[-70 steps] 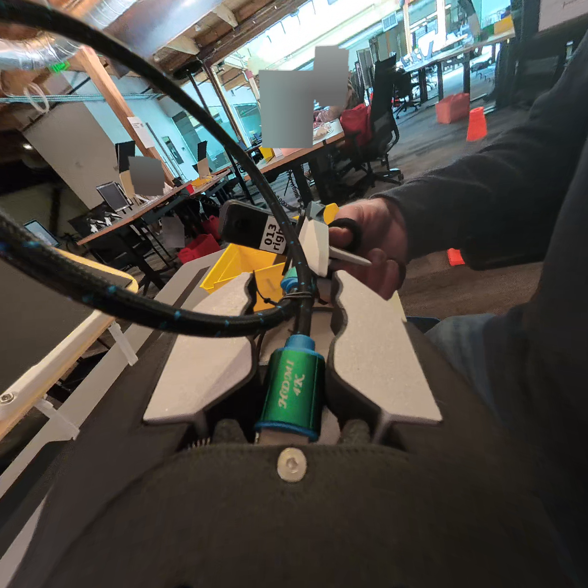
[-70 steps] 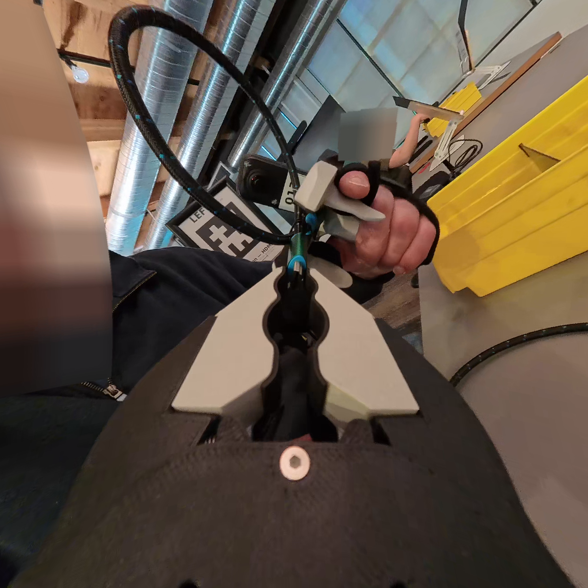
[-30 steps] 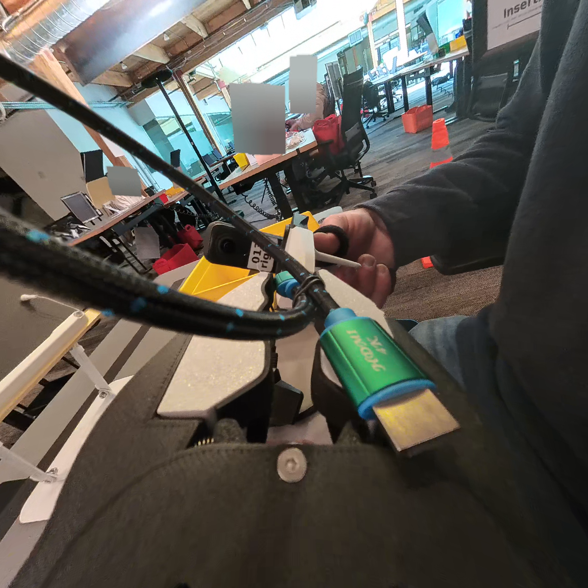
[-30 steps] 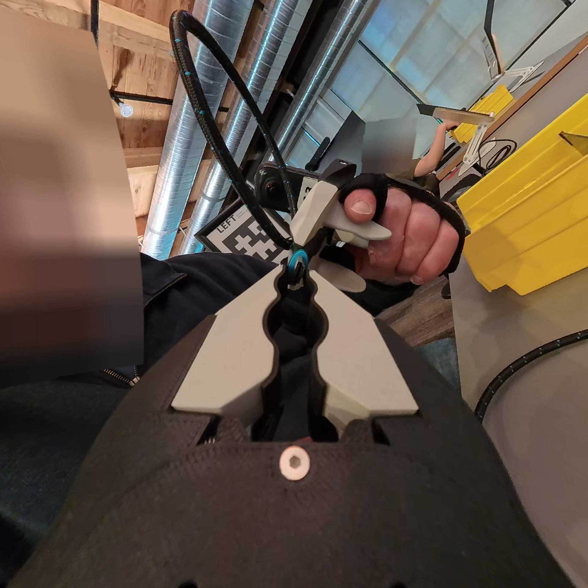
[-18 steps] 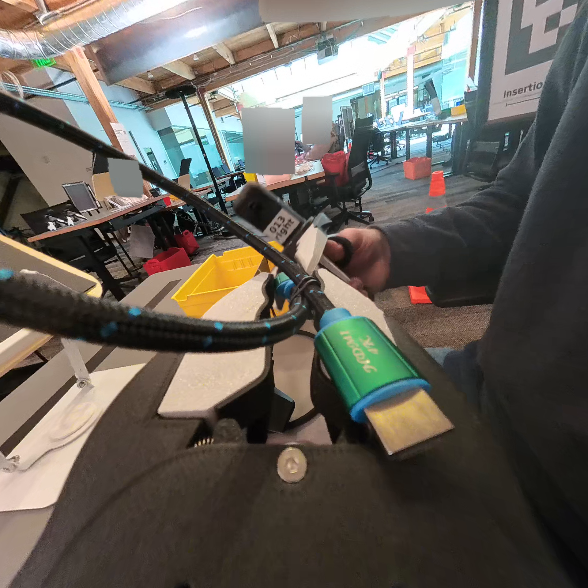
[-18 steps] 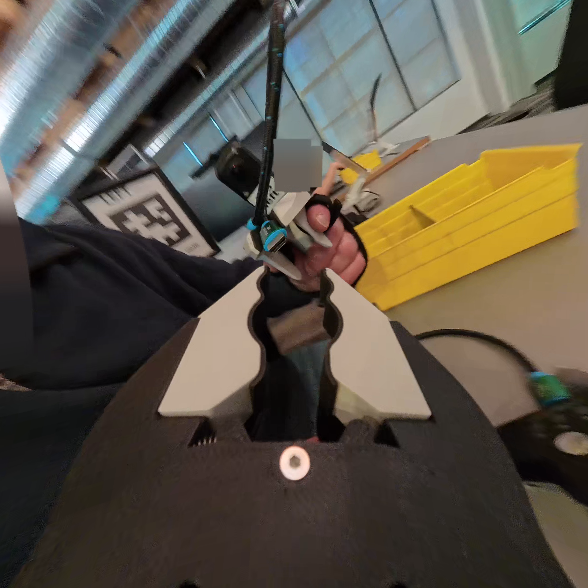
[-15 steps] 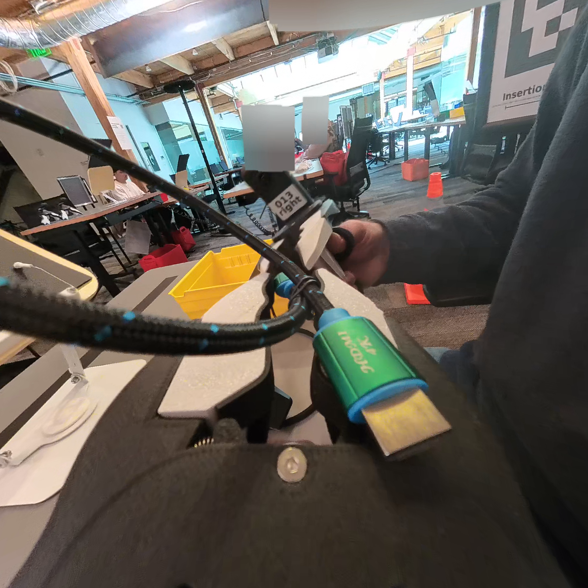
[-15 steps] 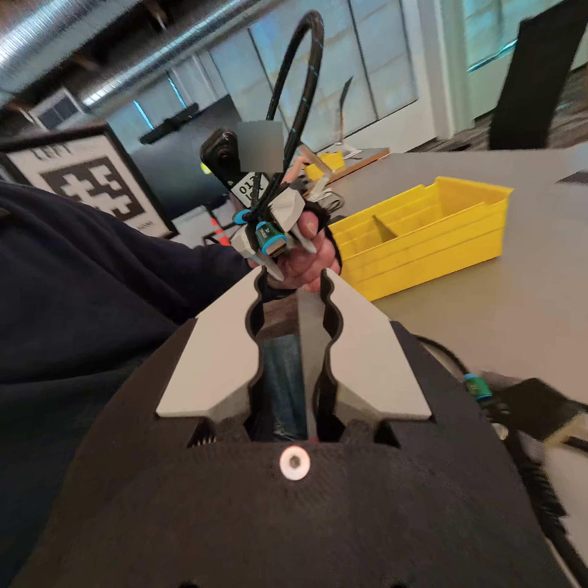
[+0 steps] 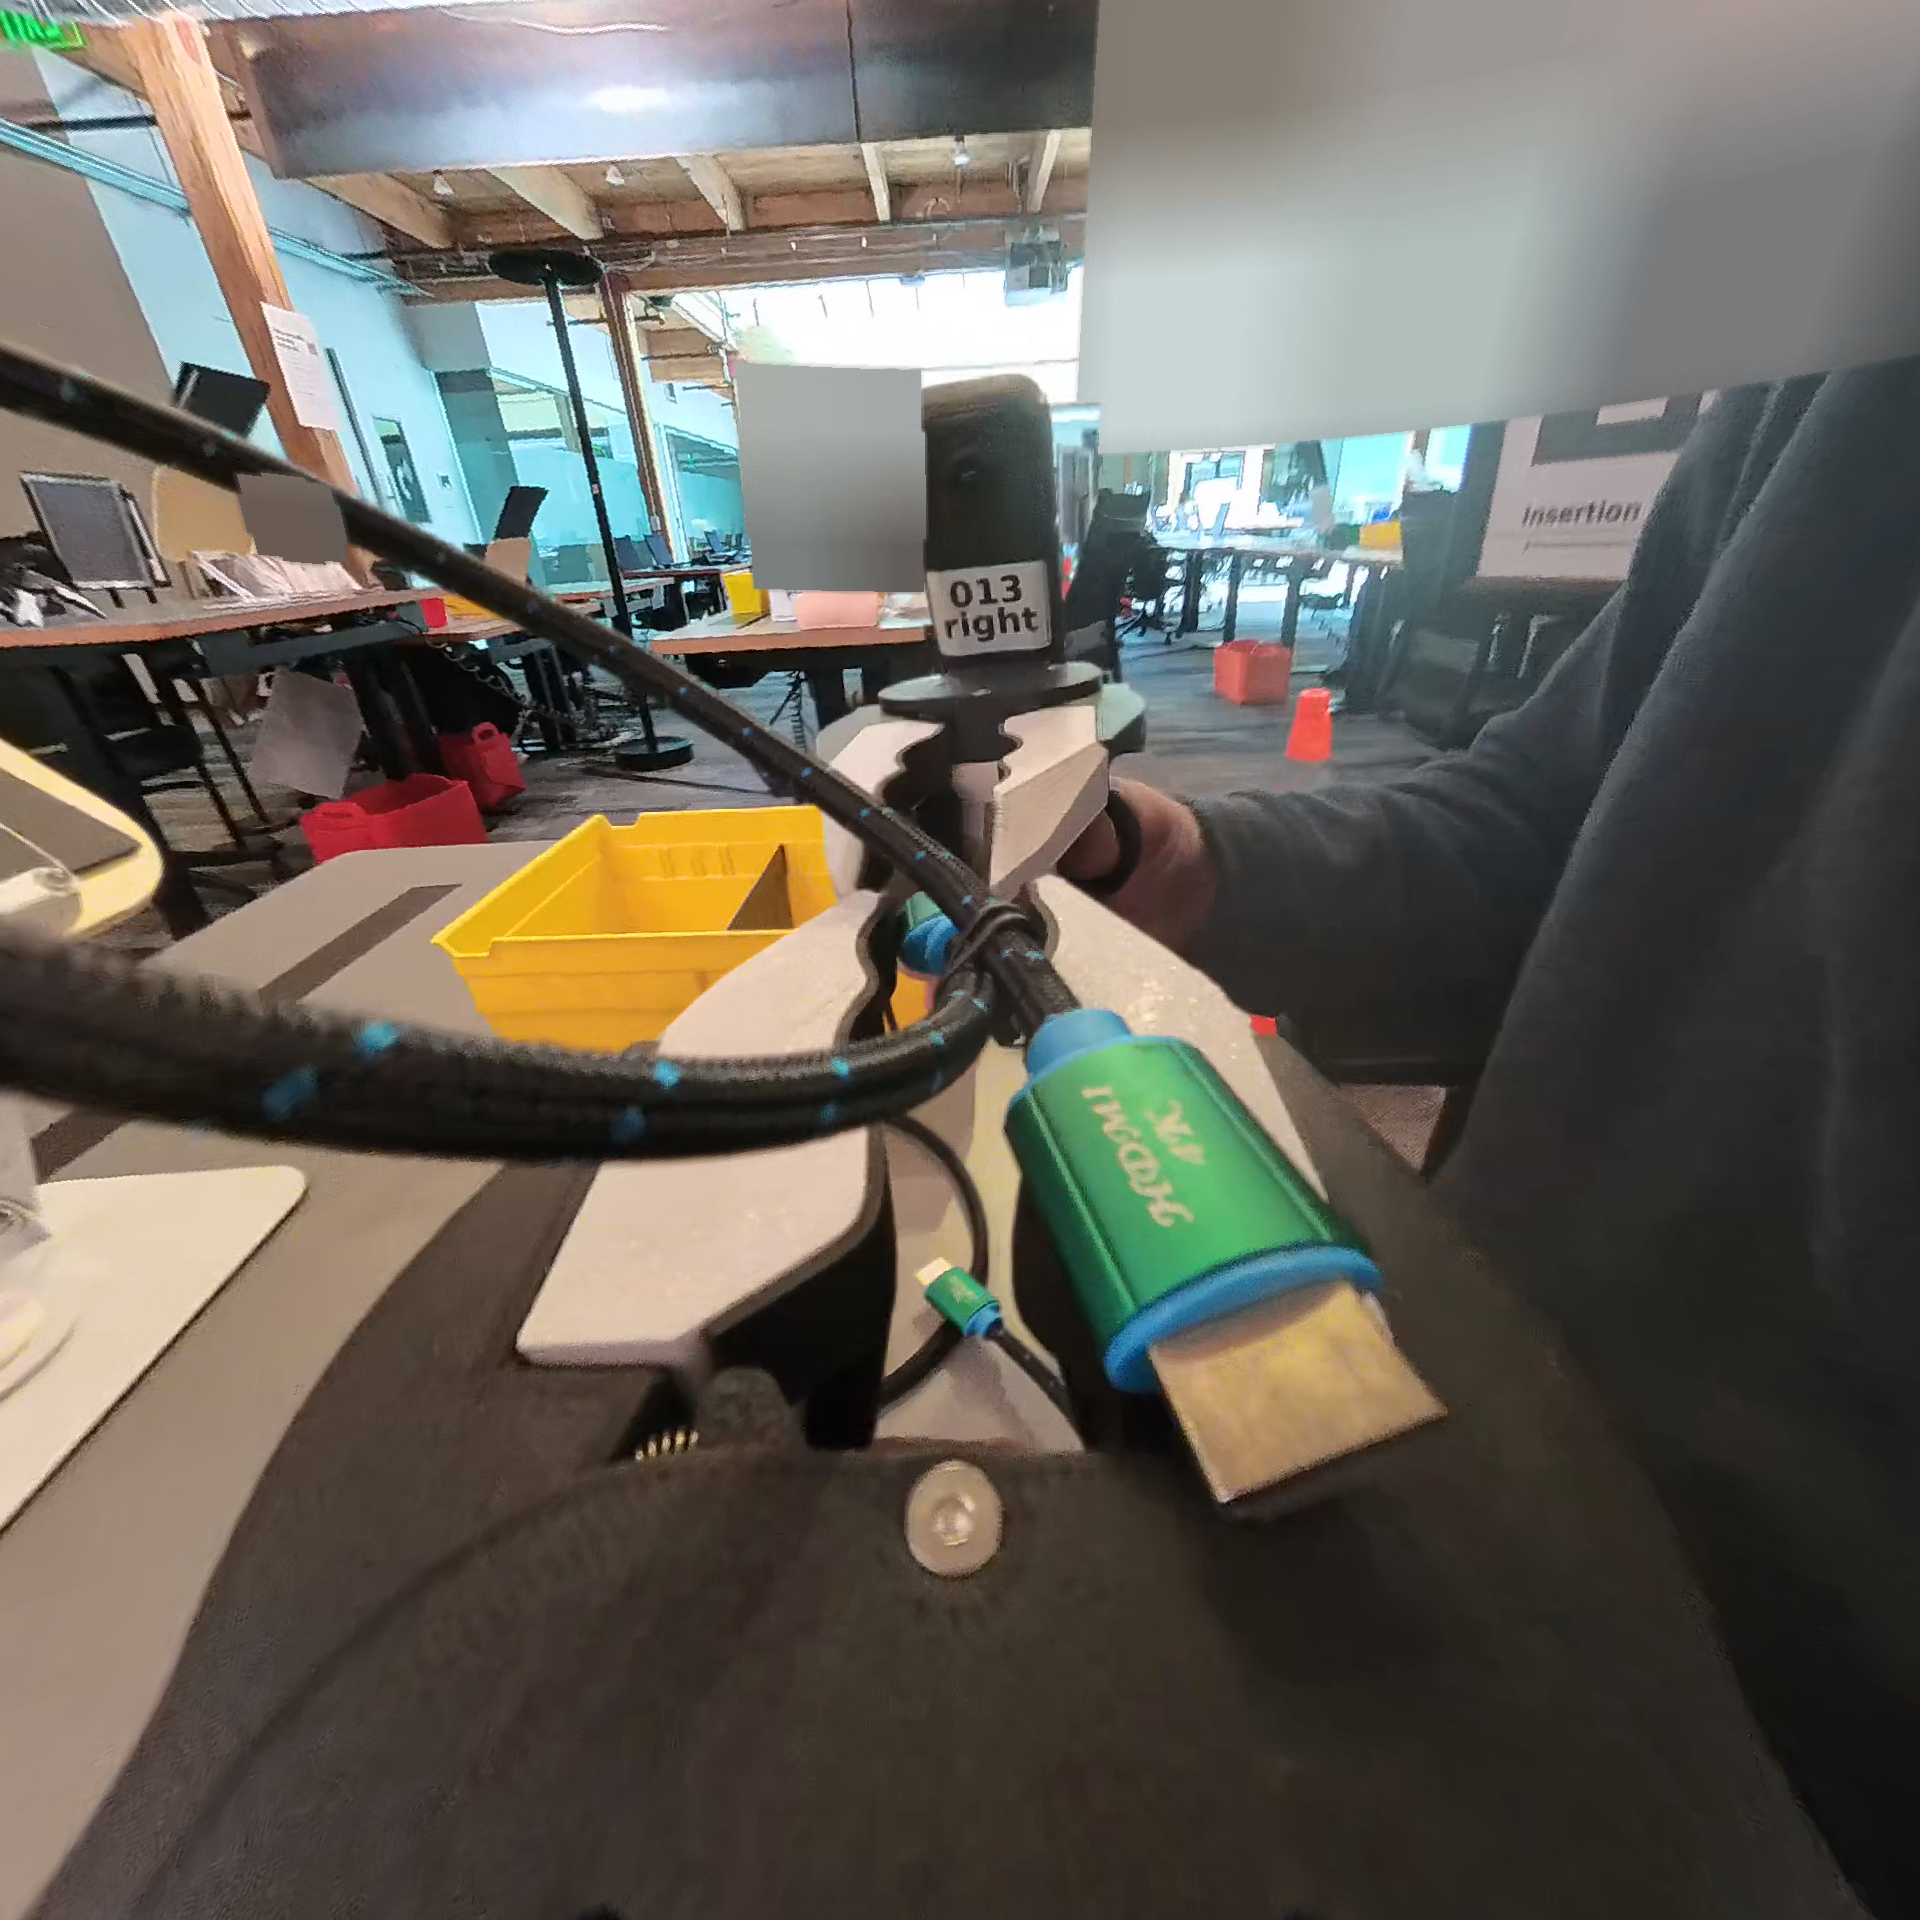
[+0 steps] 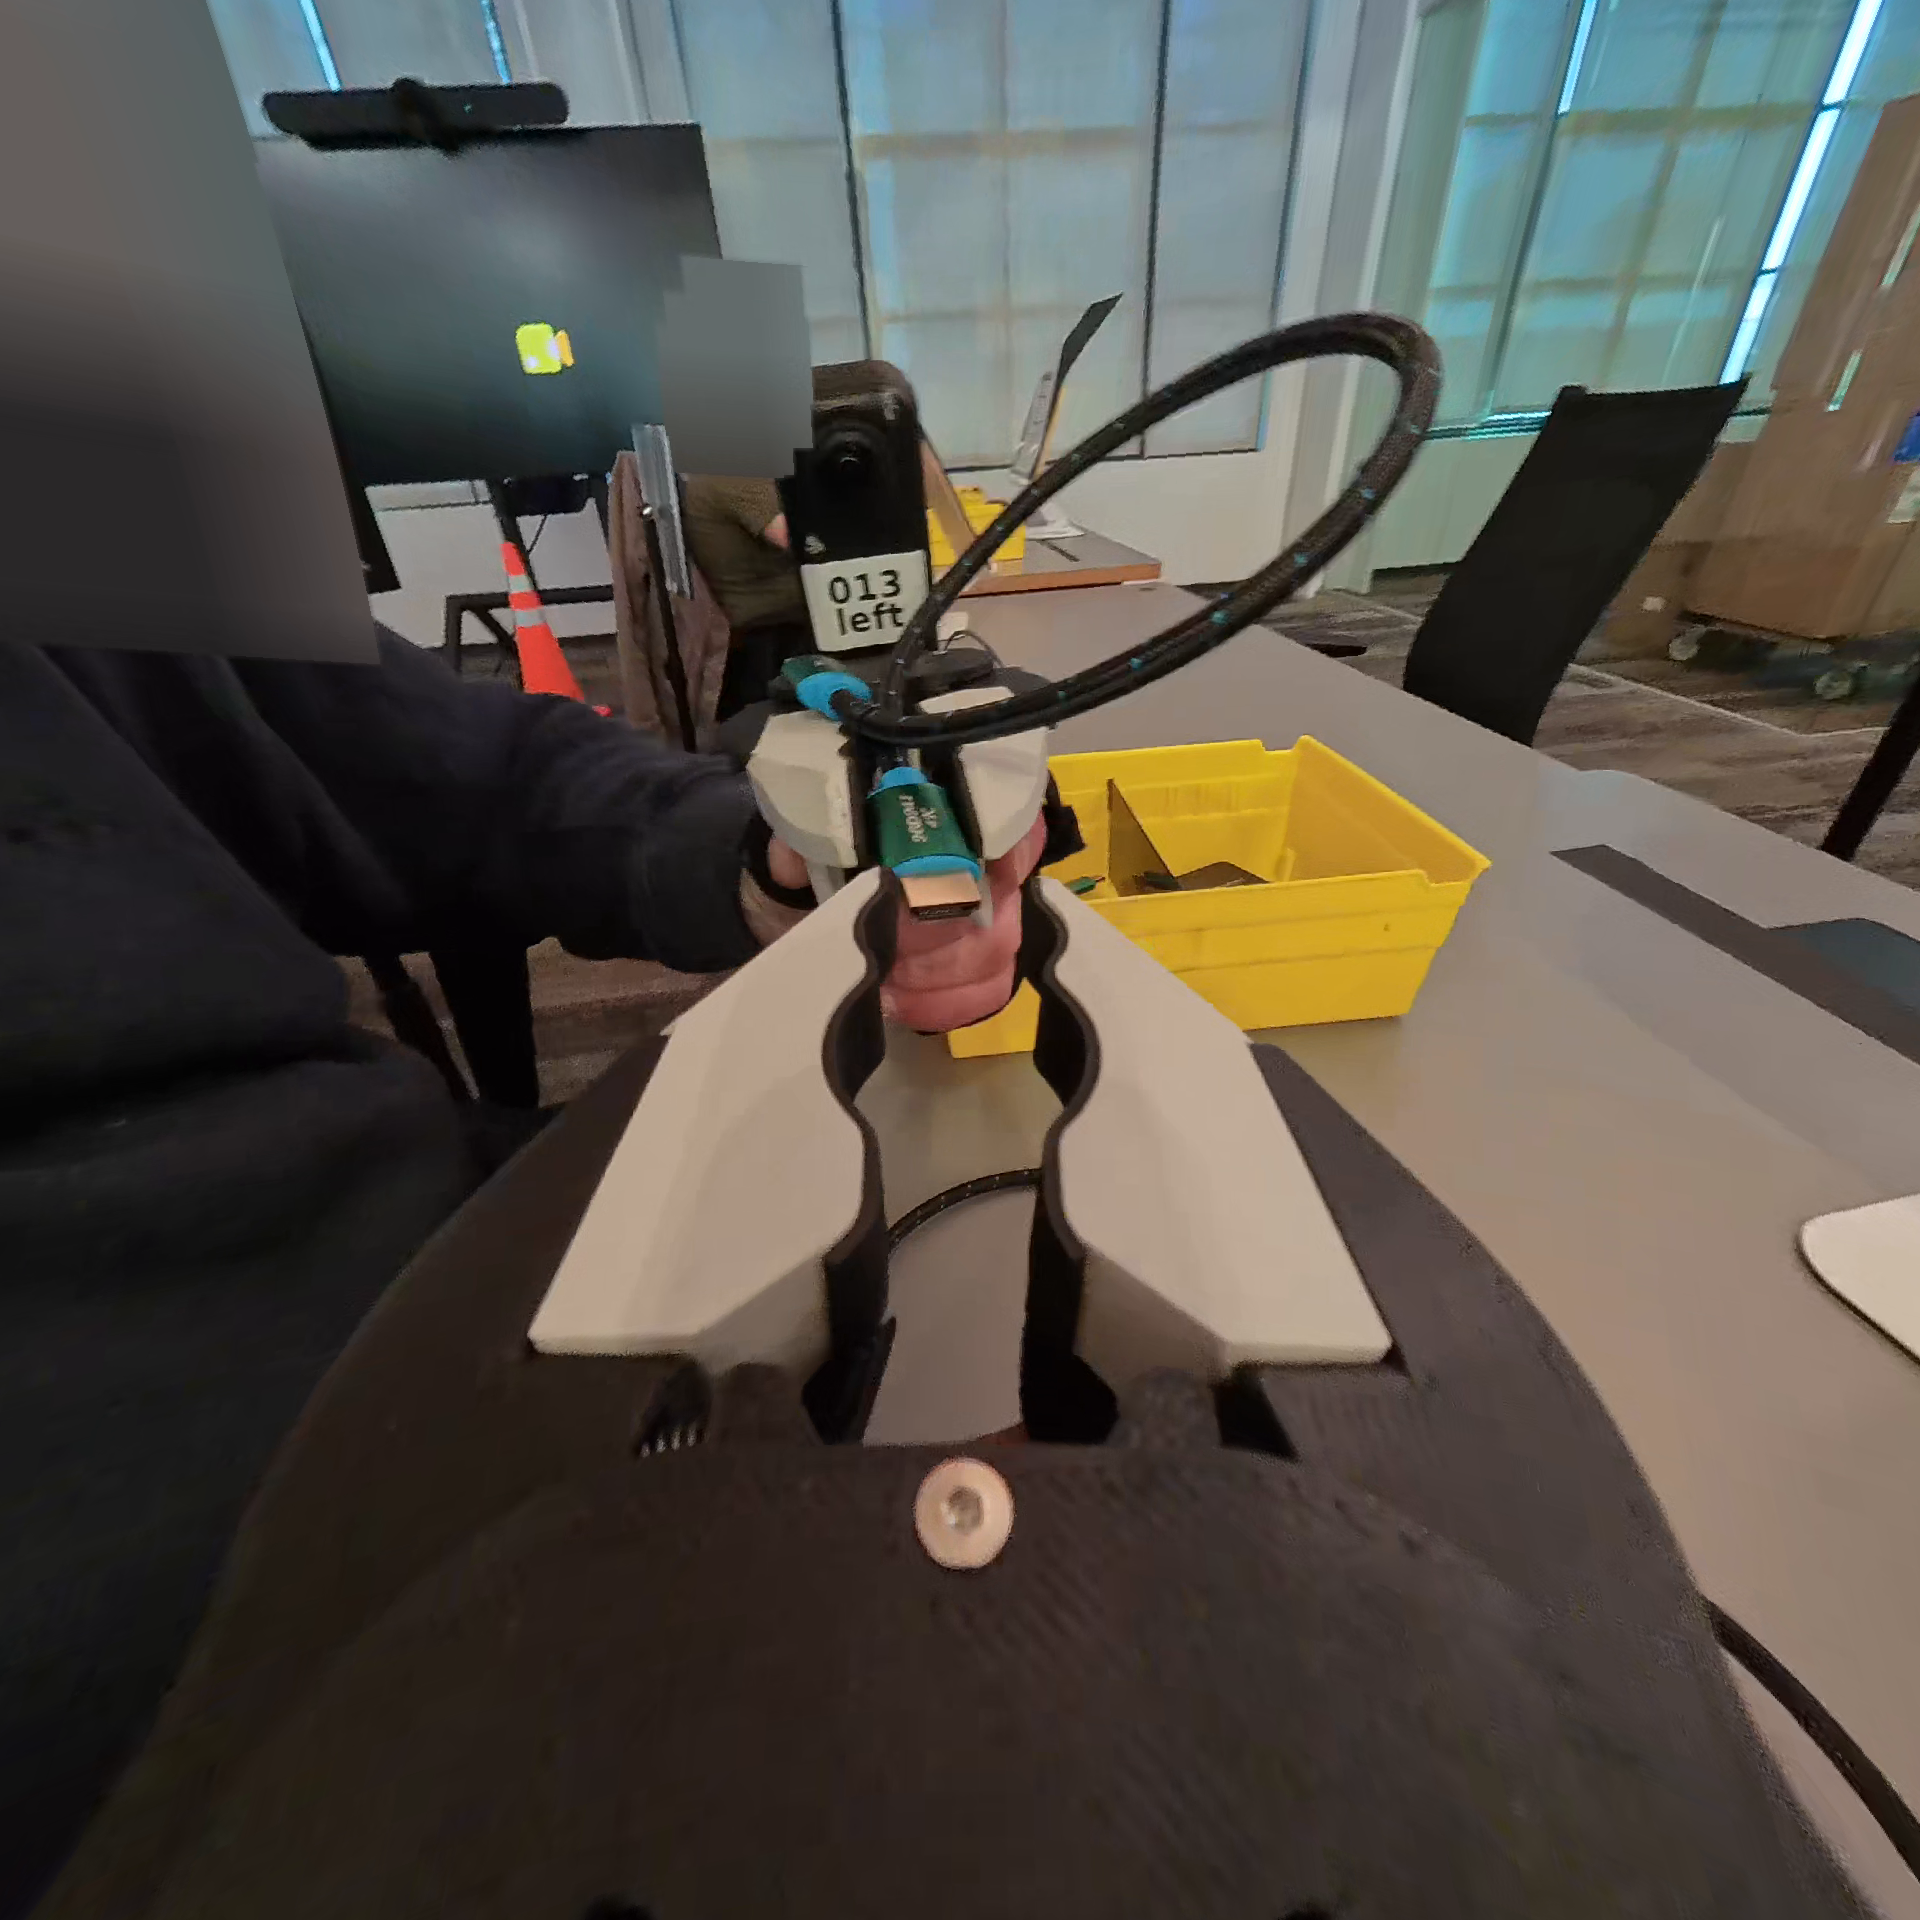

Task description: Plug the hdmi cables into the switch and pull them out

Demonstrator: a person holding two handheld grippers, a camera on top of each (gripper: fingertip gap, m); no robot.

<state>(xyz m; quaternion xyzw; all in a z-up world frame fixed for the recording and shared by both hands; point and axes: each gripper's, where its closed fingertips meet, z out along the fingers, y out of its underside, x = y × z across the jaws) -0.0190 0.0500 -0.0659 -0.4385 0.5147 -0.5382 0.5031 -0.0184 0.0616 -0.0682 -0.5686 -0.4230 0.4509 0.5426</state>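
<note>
My left gripper (image 9: pixel 961 940) is shut on a looped black braided HDMI cable (image 9: pixel 520 1081), held in the air. One green plug with blue collars (image 9: pixel 1184 1205) lies back over my right finger. A second plug end (image 9: pixel 920 930) sits at the fingertips. My right gripper (image 10: pixel 956 920) is open and empty, facing the left gripper (image 10: pixel 899 779) a short way from it. The held plug (image 10: pixel 920 831) points at my right gripper, and the cable loop (image 10: pixel 1351 457) arcs up to the right. In the left wrist view the right gripper (image 9: pixel 971 805) faces me with its jaws apart. I cannot make out the switch.
A yellow bin (image 10: pixel 1299 935) with a divider and dark parts inside stands on the grey table (image 10: pixel 1558 1091); it also shows in the left wrist view (image 9: pixel 582 966). Another small green plug (image 9: pixel 956 1294) and more cable (image 10: pixel 1818 1756) lie on the table. A person's sleeve (image 9: pixel 1714 935) is at the right. Both grippers' tips are close together, under 4 cm apart.
My right gripper has let go of the cable end, opened and drawn back from the left gripper. Both grippers have turned level. The left gripper still holds the cable.
</note>
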